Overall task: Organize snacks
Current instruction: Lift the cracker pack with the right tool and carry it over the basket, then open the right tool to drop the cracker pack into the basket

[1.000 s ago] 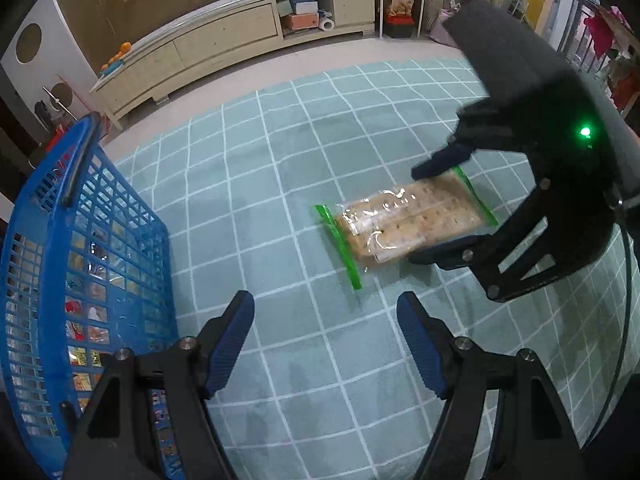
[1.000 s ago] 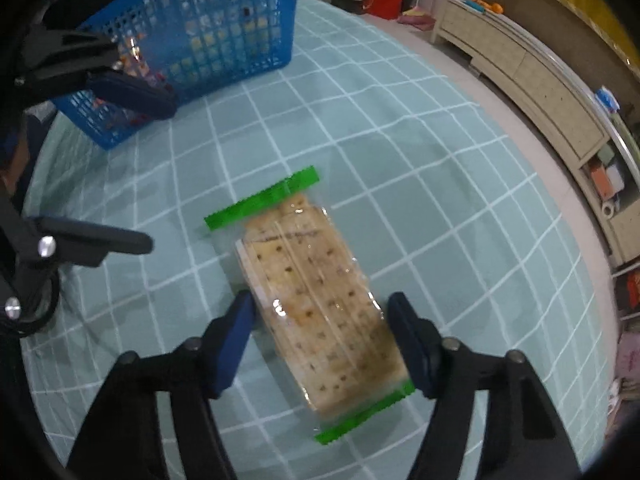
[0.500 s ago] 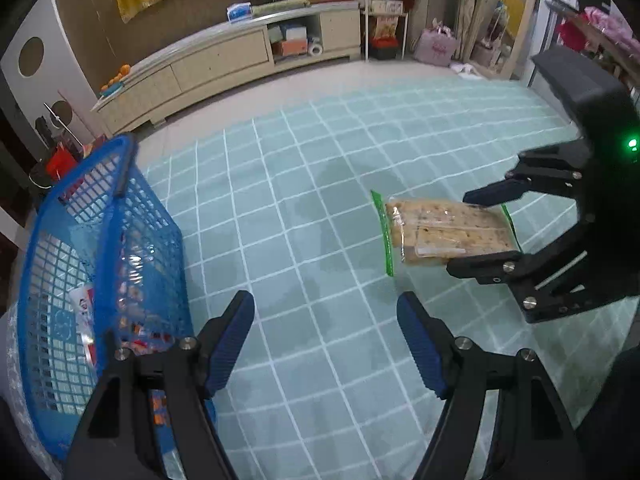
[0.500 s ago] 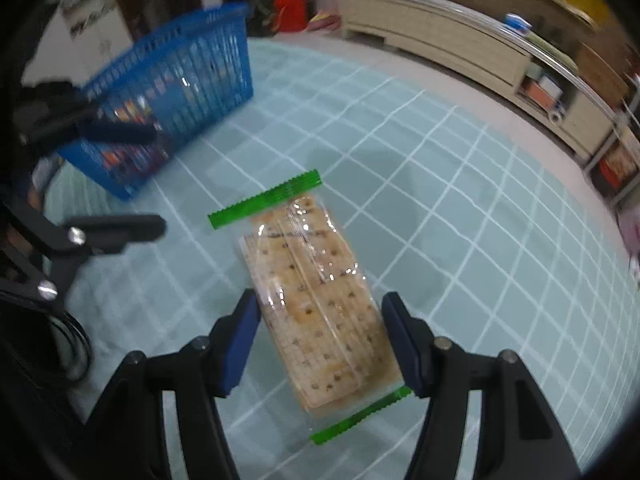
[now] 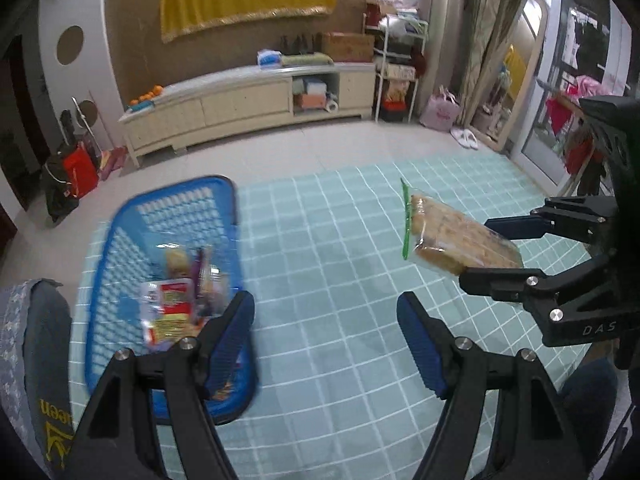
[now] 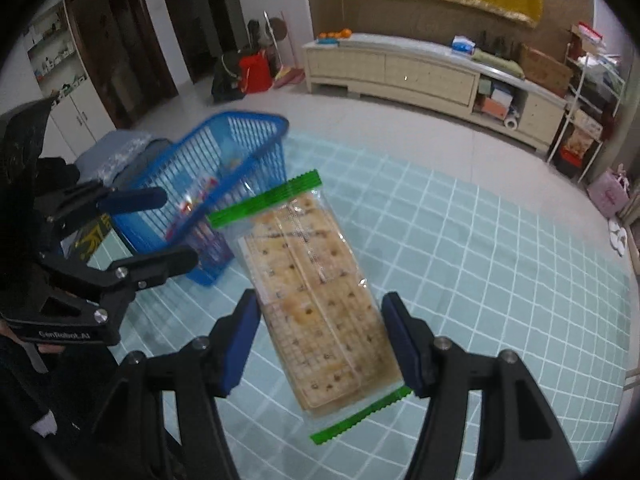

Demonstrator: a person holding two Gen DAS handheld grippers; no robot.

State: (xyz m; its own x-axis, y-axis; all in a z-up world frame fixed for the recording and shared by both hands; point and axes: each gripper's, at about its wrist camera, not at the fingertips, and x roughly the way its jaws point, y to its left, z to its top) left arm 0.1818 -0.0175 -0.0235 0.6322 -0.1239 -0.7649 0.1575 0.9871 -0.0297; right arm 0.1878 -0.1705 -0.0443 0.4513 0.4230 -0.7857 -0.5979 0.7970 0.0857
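A clear cracker pack [image 6: 316, 296] with green sealed ends hangs in the air above the teal rug, and my right gripper [image 6: 320, 340] is shut on its sides. From the left wrist view the same cracker pack [image 5: 456, 240] sits lifted at the right between the right gripper's fingers [image 5: 492, 276]. My left gripper [image 5: 326, 344] stands open with nothing between its blue pads. A blue mesh basket [image 5: 120, 248] with several snack packets in it stands on the rug to the left, below and ahead of the left gripper. In the right wrist view the basket [image 6: 248, 128] lies beyond the pack.
A teal checked rug [image 5: 332, 240] covers the floor. A long cream cabinet [image 5: 248, 104] runs along the far wall. Bags stand by a dark doorway [image 6: 248, 72]. A person's trouser leg [image 5: 36, 344] shows at the lower left. A shelf rack [image 5: 396, 80] stands at the right.
The right gripper has lifted the cracker pack off the rug and rolled level. Both grippers rose and swung toward the basket, which now shows its inside.
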